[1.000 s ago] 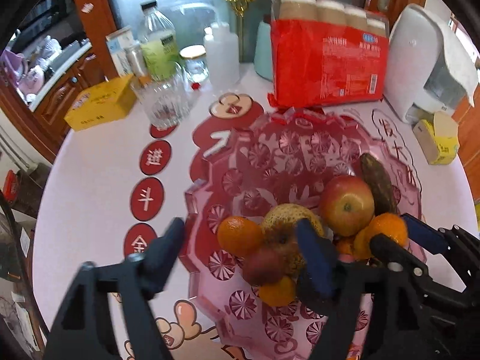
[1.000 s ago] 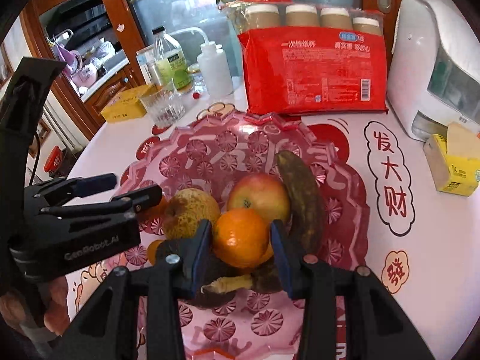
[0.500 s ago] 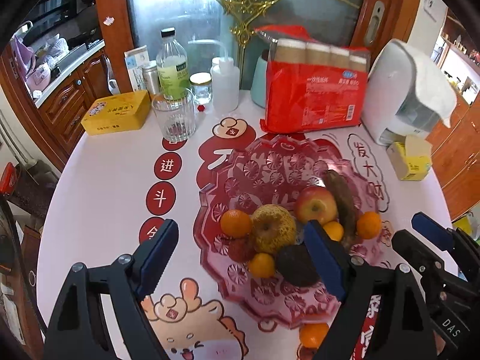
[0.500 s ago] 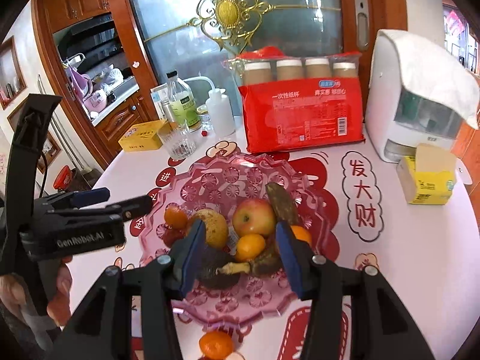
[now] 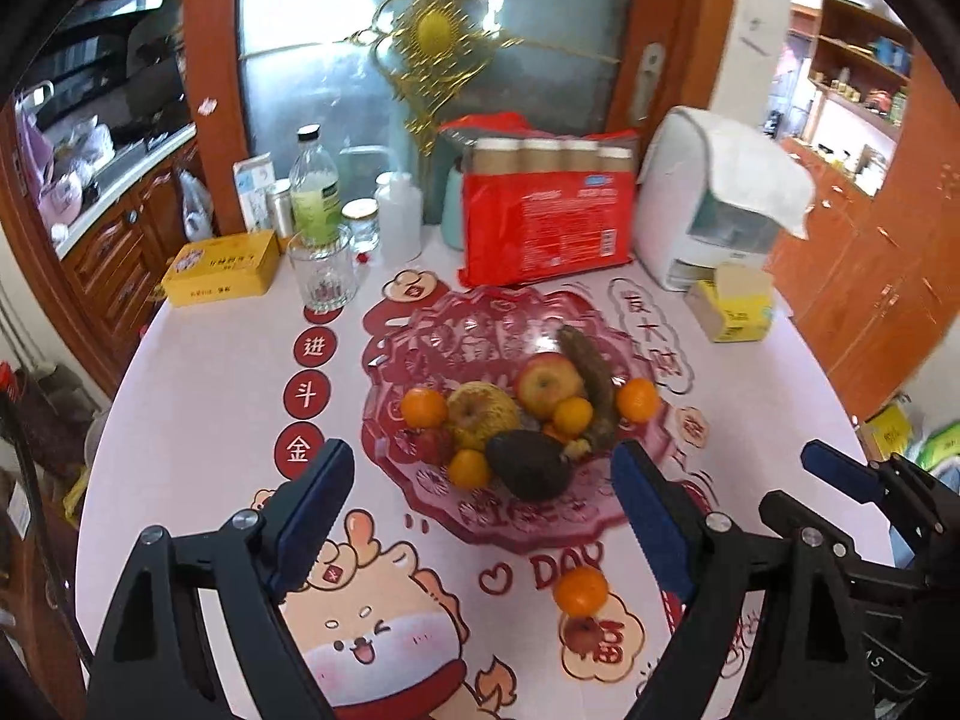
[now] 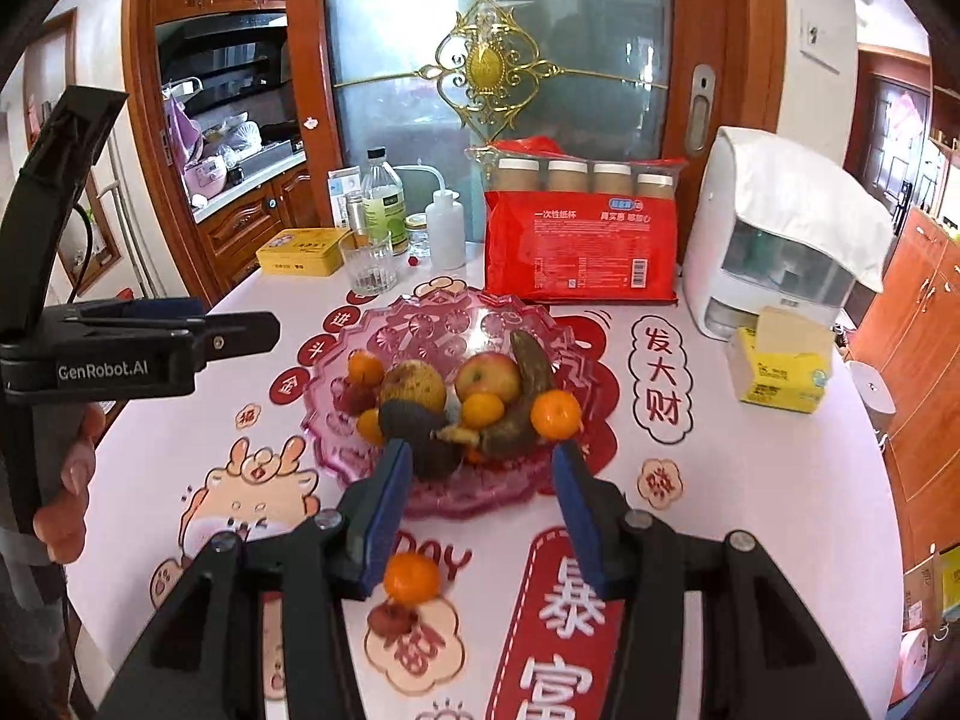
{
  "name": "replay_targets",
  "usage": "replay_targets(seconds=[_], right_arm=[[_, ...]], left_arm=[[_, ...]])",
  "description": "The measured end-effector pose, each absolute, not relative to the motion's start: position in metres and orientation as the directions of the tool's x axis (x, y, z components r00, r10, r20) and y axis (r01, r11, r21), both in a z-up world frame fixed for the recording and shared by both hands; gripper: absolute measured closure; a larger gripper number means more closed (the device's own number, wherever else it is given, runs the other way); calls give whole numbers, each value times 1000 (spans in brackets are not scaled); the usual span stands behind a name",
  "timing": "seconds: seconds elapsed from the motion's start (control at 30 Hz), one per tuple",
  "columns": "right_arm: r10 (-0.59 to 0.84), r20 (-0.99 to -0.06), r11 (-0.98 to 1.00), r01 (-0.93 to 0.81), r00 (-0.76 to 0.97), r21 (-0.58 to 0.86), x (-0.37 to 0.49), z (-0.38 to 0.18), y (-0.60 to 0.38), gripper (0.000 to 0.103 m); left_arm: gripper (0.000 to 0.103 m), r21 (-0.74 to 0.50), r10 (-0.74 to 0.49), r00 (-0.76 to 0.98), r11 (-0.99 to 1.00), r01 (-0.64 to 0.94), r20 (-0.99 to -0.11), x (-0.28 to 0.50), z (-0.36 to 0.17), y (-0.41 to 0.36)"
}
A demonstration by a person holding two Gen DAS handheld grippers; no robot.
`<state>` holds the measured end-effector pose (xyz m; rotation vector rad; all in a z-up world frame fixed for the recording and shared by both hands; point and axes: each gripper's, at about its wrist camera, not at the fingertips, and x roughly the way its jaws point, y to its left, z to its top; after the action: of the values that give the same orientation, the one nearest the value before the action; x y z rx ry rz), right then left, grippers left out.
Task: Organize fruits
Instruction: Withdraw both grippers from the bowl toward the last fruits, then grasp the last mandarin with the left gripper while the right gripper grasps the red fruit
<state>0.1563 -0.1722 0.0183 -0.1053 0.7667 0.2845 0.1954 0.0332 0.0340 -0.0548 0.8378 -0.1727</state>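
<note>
A pink glass fruit plate (image 5: 420, 324) (image 6: 432, 318) holds an apple (image 5: 547, 383) (image 6: 487, 377), a pear (image 5: 483, 414), a dark banana (image 5: 591, 378) (image 6: 531, 384), an avocado (image 5: 528, 463) (image 6: 420, 429), a red lychee and several tangerines. One tangerine (image 5: 579, 589) (image 6: 411, 577) and a small dark red fruit (image 5: 583, 636) (image 6: 391, 619) lie on the table in front of the plate. My left gripper (image 5: 480, 516) is open and empty, held back from the plate. My right gripper (image 6: 480, 510) is open and empty above the loose tangerine.
A red pack of paper cups (image 6: 579, 240), a white dispenser (image 6: 786, 240), a yellow tissue box (image 6: 780, 369), a glass (image 6: 367, 264), bottles and a yellow tin (image 6: 300, 252) stand at the table's far side. Cabinets stand to the right.
Both grippers pulled back and up from the plate. The right gripper, shut on a tangerine a second ago, is open; that tangerine sits on the plate's right side.
</note>
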Motion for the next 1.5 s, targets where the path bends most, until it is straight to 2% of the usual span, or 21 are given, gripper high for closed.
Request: replay_targets(seconds=[0.1,0.23,0.43,0.73,0.83,1.1,1.27,1.3,1.4,1.5], right_arm=[[234,-682,957,-288,692,37,134,20,-178,53],[241,-669,958,-283,703,48,112,12,-179,53],[250,-690,958,-277,679,75,94,-29,-175,53],[266,-781,943,-322,566,87,87,-115,-152,53],[270,-794,939,-333,545,90,92,-131,-146,53],[341,-816,926,-318,467,205,116,-165,-142,53],[356,-803,919,-334,478,208,121,-169,-134,54],[359,-801,917,-342,479,207,121,-169,-132,54],[351,-800,915,-359,487,183,120,-169,-127,71],[344,-803,919,-352,487,180,118,-168,-135,72]], left_arm=[[13,-106,-183,680,982,154,-710,174,37,29],[9,-27,-132,730,988,153,-671,145,33,21],[9,-1,-111,744,989,146,-659,115,-7,18],[9,-71,-130,668,991,115,-733,120,-78,17],[9,-54,-108,653,993,103,-750,126,-91,13],[9,-82,-127,604,991,102,-787,143,-113,6],[9,-93,-131,584,991,94,-801,150,-123,3],[9,-96,-131,581,991,91,-804,152,-125,2],[9,-108,-139,568,990,88,-811,156,-128,0],[9,-131,-161,551,987,95,-819,161,-134,-6]])
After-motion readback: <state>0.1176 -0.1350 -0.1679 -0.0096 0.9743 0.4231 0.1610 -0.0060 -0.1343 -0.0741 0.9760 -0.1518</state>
